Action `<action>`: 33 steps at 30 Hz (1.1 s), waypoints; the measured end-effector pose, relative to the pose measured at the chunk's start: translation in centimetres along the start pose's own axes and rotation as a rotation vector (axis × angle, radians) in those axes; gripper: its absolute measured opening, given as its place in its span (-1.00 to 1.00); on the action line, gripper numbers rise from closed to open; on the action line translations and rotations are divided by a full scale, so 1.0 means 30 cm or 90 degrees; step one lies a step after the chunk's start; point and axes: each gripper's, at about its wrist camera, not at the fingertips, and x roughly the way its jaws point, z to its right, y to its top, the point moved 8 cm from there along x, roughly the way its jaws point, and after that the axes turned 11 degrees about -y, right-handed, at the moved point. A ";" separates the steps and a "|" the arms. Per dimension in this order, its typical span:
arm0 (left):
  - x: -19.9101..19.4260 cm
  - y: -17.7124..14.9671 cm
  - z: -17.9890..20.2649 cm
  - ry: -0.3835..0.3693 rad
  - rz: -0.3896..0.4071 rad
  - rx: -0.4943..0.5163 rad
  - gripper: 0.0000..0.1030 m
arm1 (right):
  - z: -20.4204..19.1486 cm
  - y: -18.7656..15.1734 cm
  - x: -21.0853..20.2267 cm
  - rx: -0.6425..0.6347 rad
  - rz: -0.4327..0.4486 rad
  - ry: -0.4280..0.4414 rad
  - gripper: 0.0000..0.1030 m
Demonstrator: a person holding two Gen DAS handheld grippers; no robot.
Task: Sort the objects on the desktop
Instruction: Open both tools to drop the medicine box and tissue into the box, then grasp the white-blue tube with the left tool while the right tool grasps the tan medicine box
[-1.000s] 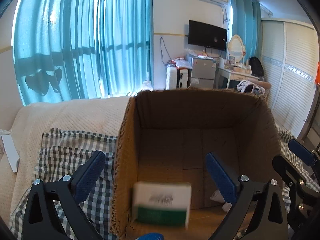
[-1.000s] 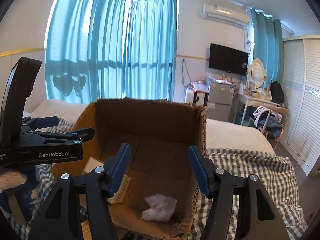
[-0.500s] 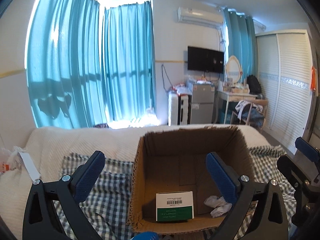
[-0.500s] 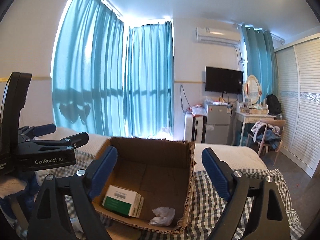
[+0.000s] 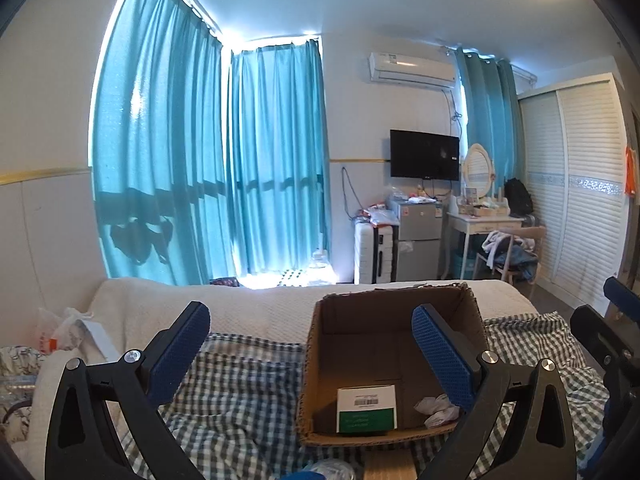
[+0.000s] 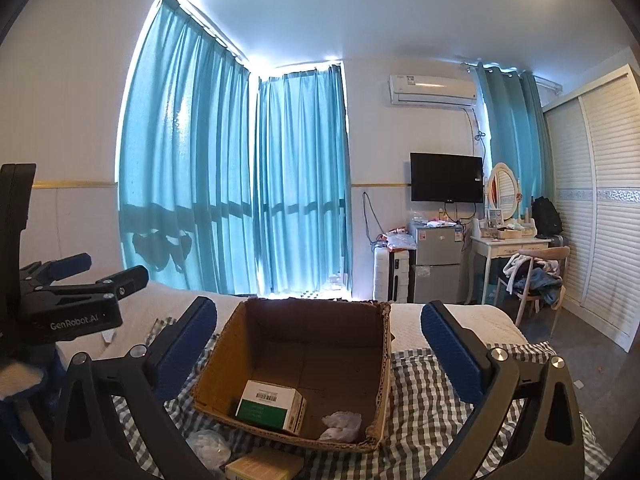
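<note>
An open cardboard box [image 5: 316, 364] [image 6: 384, 352] stands on a checked cloth. Inside lie a white and green carton [image 5: 366, 408] [image 6: 270, 406] and a crumpled white tissue [image 5: 436, 410] [image 6: 340, 426]. My left gripper [image 5: 312, 354] is open and empty, raised behind and above the box's near edge. My right gripper [image 6: 318, 344] is open and empty, also raised above the box. The left gripper's body [image 6: 68, 308] shows at the left of the right wrist view.
A beige carton [image 6: 264, 466] and a clear plastic wrapper [image 6: 208, 448] lie on the checked cloth [image 6: 420, 400] in front of the box. A white plastic bag [image 5: 68, 328] sits on the cream bedspread [image 5: 248, 312] at left. Curtains, TV, fridge and wardrobe stand beyond.
Both grippers have pulled up and back from the box. The white and green carton, blurred in the air a second ago, now lies still in the box. The right gripper has opened wider.
</note>
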 end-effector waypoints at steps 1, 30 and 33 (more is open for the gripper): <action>-0.011 -0.001 -0.013 0.002 0.000 -0.004 1.00 | -0.005 -0.004 -0.009 0.000 -0.002 0.002 0.99; 0.003 -0.297 -0.201 0.038 -0.145 -0.038 1.00 | -0.121 -0.269 0.040 -0.003 -0.124 0.034 0.99; 0.039 -0.346 -0.220 0.036 -0.183 -0.044 1.00 | -0.151 -0.315 0.059 -0.008 -0.149 0.043 0.99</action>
